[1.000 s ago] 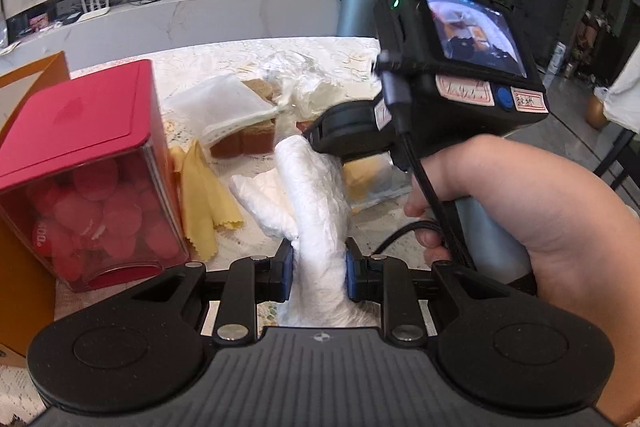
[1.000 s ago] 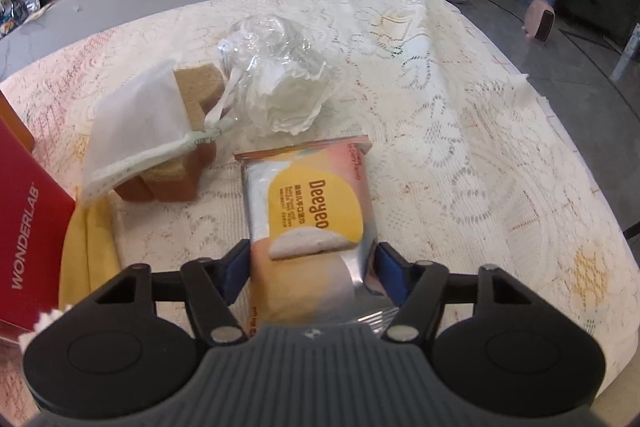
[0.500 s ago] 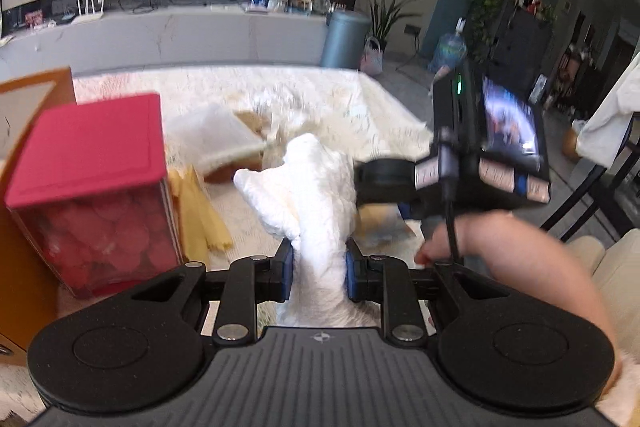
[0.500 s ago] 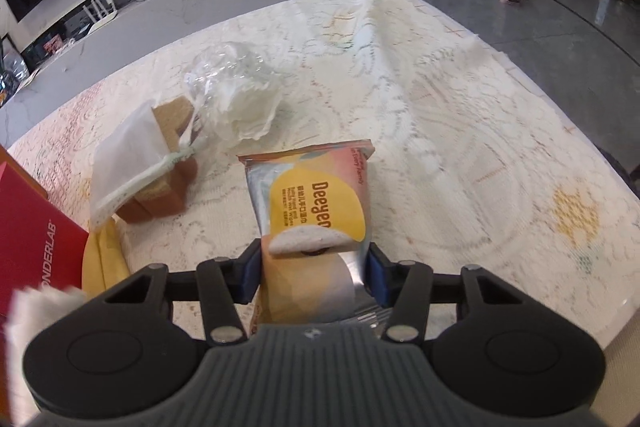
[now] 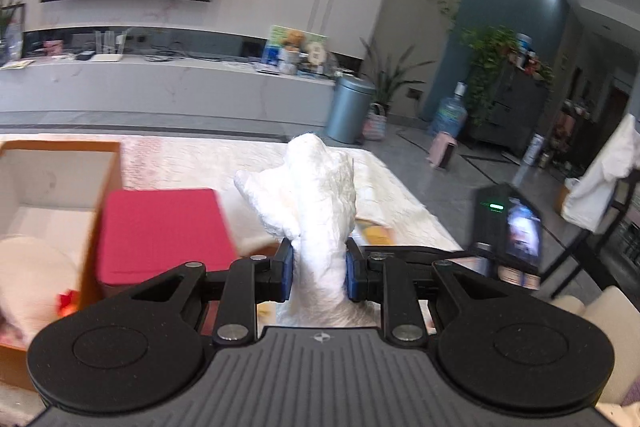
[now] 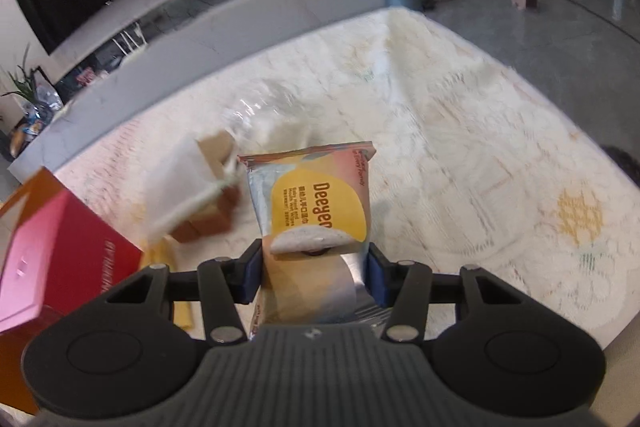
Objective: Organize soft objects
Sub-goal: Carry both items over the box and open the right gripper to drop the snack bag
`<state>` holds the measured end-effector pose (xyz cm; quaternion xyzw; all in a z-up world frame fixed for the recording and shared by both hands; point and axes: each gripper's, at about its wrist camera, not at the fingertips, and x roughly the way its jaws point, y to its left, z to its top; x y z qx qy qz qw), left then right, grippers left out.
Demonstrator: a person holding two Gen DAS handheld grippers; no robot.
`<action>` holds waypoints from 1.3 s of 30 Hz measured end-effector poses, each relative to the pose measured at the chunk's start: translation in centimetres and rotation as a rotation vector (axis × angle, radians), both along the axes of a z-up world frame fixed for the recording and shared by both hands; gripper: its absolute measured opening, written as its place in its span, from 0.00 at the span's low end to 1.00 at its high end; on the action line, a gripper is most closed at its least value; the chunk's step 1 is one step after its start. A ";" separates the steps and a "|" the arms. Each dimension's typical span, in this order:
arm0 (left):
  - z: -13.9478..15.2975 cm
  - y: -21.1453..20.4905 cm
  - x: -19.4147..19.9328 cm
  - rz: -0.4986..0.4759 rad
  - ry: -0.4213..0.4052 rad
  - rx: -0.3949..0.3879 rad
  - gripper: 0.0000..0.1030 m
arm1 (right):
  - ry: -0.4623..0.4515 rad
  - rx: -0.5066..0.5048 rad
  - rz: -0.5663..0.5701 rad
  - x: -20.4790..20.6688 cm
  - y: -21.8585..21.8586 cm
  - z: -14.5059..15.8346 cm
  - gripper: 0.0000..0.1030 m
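While the left gripper pinches a crumpled white cloth that stands up between its blue pads, the right gripper is clamped on a Deeyeo wipes packet, its jaws having just been closing onto it. Left of each gripper sits a red box; an open orange box lies farther left.
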<state>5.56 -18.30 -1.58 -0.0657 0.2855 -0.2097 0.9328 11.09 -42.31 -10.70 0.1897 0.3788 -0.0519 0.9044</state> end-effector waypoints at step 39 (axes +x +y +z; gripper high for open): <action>-0.6 26.1 3.4 0.474 -0.033 -0.002 0.27 | -0.269 -0.228 0.389 1.8 35.1 8.2 0.50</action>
